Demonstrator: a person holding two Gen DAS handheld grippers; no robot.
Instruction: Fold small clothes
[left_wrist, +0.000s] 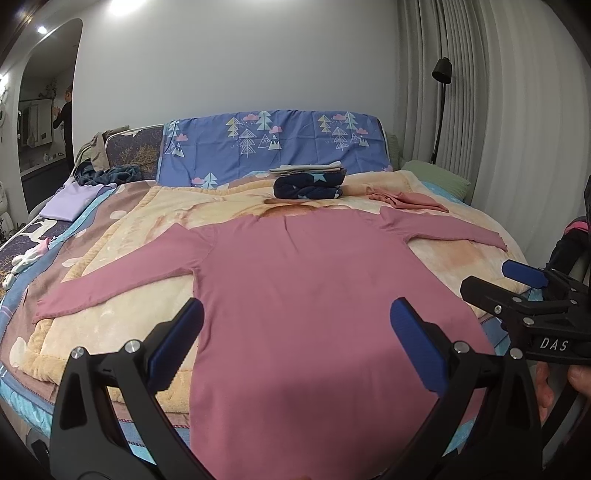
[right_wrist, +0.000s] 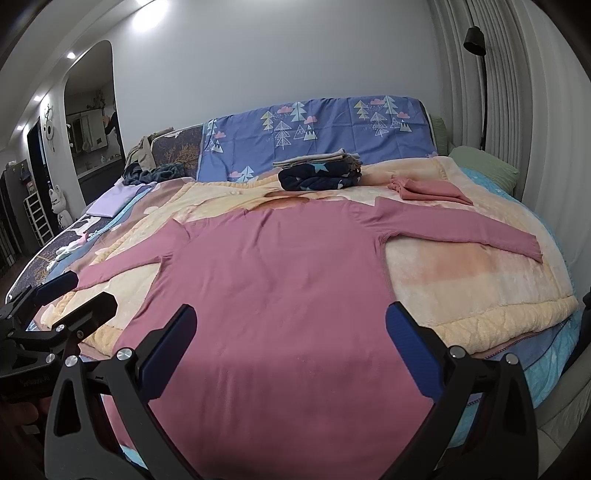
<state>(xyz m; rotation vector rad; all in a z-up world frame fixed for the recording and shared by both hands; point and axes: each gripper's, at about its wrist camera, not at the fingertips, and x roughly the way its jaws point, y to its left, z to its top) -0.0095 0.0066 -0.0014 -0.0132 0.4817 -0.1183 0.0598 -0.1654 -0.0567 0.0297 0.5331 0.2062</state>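
Note:
A pink long-sleeved top (left_wrist: 314, 295) lies flat on the bed with both sleeves spread wide; it also shows in the right wrist view (right_wrist: 280, 295). My left gripper (left_wrist: 297, 317) is open and empty, hovering above the top's lower body. My right gripper (right_wrist: 290, 325) is open and empty, beside it over the same lower part. The right gripper shows at the right edge of the left wrist view (left_wrist: 495, 282); the left gripper shows at the left edge of the right wrist view (right_wrist: 79, 291).
A cream fleece blanket (left_wrist: 122, 236) covers the bed. A stack of folded clothes (left_wrist: 308, 182) sits at the far end, with crumpled pink trousers (left_wrist: 406, 201) to its right. A lilac garment (left_wrist: 70, 201) and small socks (left_wrist: 29, 256) lie at the left. A floor lamp (left_wrist: 441, 110) stands right.

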